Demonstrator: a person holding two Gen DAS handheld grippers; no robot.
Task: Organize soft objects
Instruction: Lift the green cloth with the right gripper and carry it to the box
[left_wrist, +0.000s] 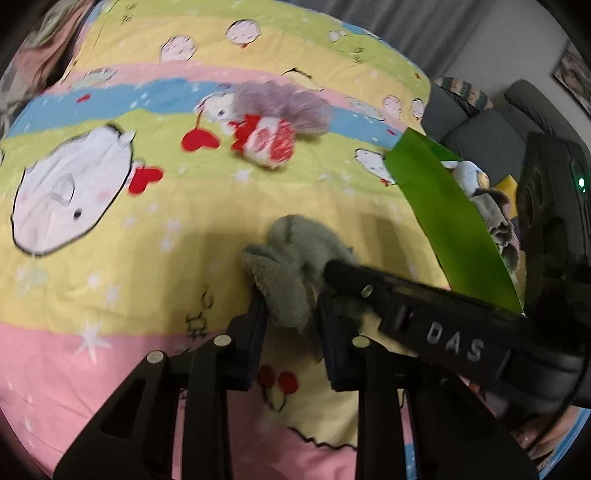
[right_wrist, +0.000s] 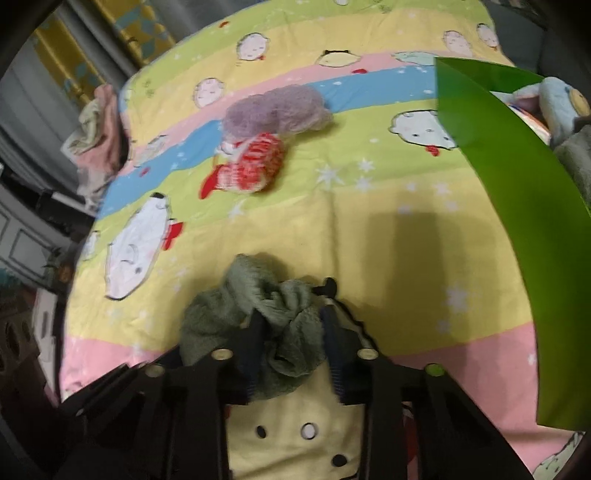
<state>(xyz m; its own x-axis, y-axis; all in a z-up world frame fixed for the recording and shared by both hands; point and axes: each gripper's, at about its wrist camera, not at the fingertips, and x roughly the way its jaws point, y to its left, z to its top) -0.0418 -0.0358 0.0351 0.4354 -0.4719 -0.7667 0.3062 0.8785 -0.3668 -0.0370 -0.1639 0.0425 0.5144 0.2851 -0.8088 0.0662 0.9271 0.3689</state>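
Right up close, both grippers are on the same grey-green fleece cloth (left_wrist: 291, 269), bunched on the bed's cartoon quilt (left_wrist: 147, 266). The left gripper (left_wrist: 291, 306) has its fingers (left_wrist: 255, 325) pinched in on one hanging fold of it, the cloth squeezed between the pads. The right gripper (right_wrist: 291, 332) bites the same cloth (right_wrist: 258, 317) from the other side, its fingers (right_wrist: 332, 343) drawn in tight on a thick wad. In the left camera's view, the right gripper's black body crosses in from the right, its tip touching the cloth just beside the left fingers.

Off to the right of both pairs of fingers stands a green box wall (right_wrist: 517, 221), tilted, with plush toys showing behind it: a pale blue toy (left_wrist: 469, 173) and something grey and furry (left_wrist: 495, 210).

Further out ahead of the fingers, well apart from the grey cloth, a red-and-white patterned soft item (right_wrist: 251, 166) lies on the quilt, and touching it just beyond, a mauve fuzzy bundle (right_wrist: 277, 110). Far left, at the bed's edge, there's a crumpled pink and pale heap (right_wrist: 99, 140), too blurred to tell what it is.
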